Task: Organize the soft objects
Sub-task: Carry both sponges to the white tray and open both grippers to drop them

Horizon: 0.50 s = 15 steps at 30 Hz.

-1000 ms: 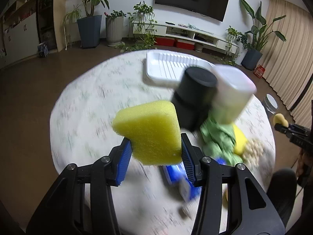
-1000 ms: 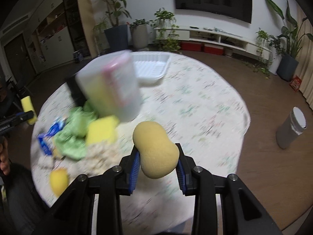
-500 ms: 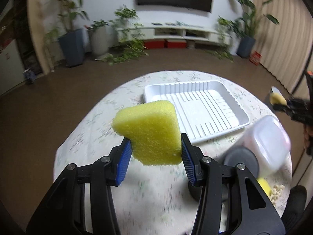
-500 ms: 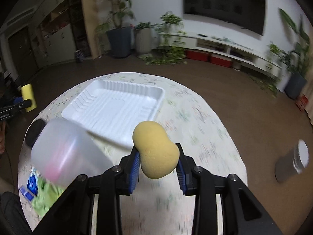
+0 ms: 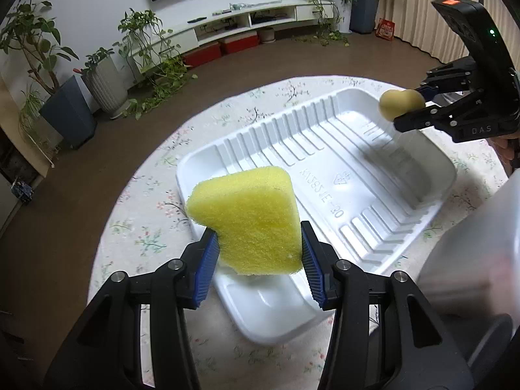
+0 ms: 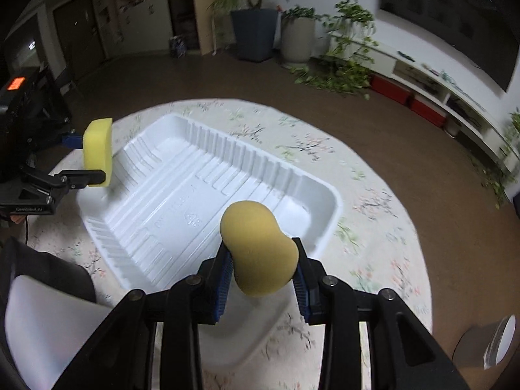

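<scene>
My left gripper (image 5: 258, 260) is shut on a bright yellow wedge-shaped sponge (image 5: 247, 219) and holds it above the near end of a white ribbed plastic tray (image 5: 325, 175). My right gripper (image 6: 261, 279) is shut on a tan pear-shaped sponge (image 6: 258, 248) and holds it above the opposite end of the same tray (image 6: 182, 195). Each gripper shows in the other's view: the right one with its tan sponge (image 5: 401, 102), the left one with its yellow sponge (image 6: 97, 152). The tray holds nothing.
The tray lies on a round table with a floral cloth (image 5: 146, 227). A translucent plastic container (image 5: 471, 237) stands close at the right of the left wrist view and at lower left of the right wrist view (image 6: 48, 325). Potted plants and a TV shelf stand beyond.
Both grippers have swung from the pile of objects to the white tray, each keeping its sponge. They now face each other across the tray and are closer to it.
</scene>
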### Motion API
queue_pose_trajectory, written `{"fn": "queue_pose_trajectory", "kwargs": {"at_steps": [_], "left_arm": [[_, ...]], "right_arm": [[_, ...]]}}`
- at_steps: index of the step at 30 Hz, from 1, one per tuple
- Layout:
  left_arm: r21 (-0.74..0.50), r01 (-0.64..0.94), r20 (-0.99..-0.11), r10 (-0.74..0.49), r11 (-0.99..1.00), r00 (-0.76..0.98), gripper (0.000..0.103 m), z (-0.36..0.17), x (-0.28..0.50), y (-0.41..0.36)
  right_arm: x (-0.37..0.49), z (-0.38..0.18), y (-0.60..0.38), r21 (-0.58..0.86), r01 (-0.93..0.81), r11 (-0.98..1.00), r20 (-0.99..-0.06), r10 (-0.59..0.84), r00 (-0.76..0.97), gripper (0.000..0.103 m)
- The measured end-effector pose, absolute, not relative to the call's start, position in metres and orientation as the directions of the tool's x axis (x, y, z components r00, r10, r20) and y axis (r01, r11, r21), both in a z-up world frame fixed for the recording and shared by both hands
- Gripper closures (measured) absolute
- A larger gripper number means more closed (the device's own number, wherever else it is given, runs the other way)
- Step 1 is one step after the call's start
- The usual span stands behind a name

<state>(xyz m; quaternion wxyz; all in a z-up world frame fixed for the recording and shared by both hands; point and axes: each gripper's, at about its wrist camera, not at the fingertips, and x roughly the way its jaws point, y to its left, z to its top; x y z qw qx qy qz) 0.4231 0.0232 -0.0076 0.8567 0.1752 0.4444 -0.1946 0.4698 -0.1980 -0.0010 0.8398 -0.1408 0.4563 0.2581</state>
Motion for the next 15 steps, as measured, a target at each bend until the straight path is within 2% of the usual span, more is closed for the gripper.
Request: {"fn": "queue_pose_trajectory", "kwargs": {"at_steps": [8,15], "left_arm": [[0.123,0.492,-0.846,-0.168,0.862,0.506,0.054,-0.027,0.433,0.022],[0.108,0.486,-0.853,-0.170,0.867,0.493,0.052,-0.029,0.437,0.019]], "right_arm": [[0.483,-0.029,-0.181,-0.023,-0.604,0.797,-0.870,0.281,0.405,0.064],[0.483,-0.043,-0.183,-0.034,-0.594,0.804,-0.876,0.262,0.405,0.057]]}}
